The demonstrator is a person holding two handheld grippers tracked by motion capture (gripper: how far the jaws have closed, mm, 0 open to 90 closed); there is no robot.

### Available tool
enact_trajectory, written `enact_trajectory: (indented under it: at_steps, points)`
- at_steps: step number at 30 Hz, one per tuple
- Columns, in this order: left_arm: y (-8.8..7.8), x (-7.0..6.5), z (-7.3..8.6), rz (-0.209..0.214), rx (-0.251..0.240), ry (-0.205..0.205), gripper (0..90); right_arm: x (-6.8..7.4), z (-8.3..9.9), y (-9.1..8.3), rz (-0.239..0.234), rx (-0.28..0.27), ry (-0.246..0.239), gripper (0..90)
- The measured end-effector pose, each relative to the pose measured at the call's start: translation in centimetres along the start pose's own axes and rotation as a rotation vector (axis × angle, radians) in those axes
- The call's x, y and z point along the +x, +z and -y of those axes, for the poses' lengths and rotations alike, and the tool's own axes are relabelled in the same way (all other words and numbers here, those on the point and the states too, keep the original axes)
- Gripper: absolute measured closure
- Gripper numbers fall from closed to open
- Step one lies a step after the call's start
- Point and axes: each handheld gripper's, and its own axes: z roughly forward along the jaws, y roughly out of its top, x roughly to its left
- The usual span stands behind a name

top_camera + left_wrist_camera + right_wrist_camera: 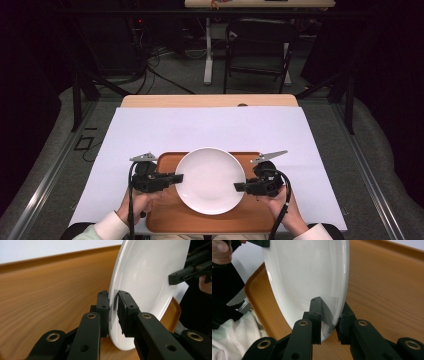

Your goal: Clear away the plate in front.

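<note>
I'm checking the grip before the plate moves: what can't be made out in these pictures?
- High view: whether the plate rests on the tray or is lifted; seen from above.
- Left gripper view: the plate's underside, turned away behind the rim.
- Right gripper view: one pad's contact, hidden behind the plate.
- High view: the tray's near edge, covered by forearms.
</note>
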Motion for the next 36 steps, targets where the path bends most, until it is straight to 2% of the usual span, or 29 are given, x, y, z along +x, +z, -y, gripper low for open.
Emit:
enact_trajectory:
  at_steps: [3,5,9,11,16,22,25,33,36]
  points:
    - [0.4,0.1,0.1,-0.017,0.024,0.007,79.3,-0.3,0.0,0.4,0.013,0.022,0.000,77.3]
    - [0.6,0.2,0.2,-0.023,0.026,0.000,79.1,-0.5,0.1,0.7,0.012,0.032,0.004,77.0]
    - [0.8,0.2,0.2,-0.054,0.029,0.025,78.6,-0.6,0.0,1.0,0.019,0.036,0.000,75.6]
    - [1.0,0.3,0.2,-0.055,0.027,0.018,78.5,-0.7,-0.1,1.2,0.022,0.038,-0.003,74.6]
    - [1.8,0.3,0.2,-0.108,0.053,0.070,73.3,-0.9,-0.3,1.8,0.043,0.062,-0.015,70.3]
    - [2.6,0.7,0.4,-0.119,0.090,0.062,70.2,-1.2,-0.3,2.4,0.050,0.084,-0.018,66.5]
    - [3.0,0.8,0.6,-0.115,0.116,0.046,68.6,-1.3,-0.1,2.7,0.056,0.115,-0.013,64.4]
    - [3.4,0.8,0.9,-0.123,0.152,0.049,65.7,-1.4,0.1,3.3,0.066,0.155,0.006,60.7]
    - [3.6,0.9,1.0,-0.121,0.154,0.036,65.0,-1.4,0.1,3.5,0.069,0.171,0.011,59.8]
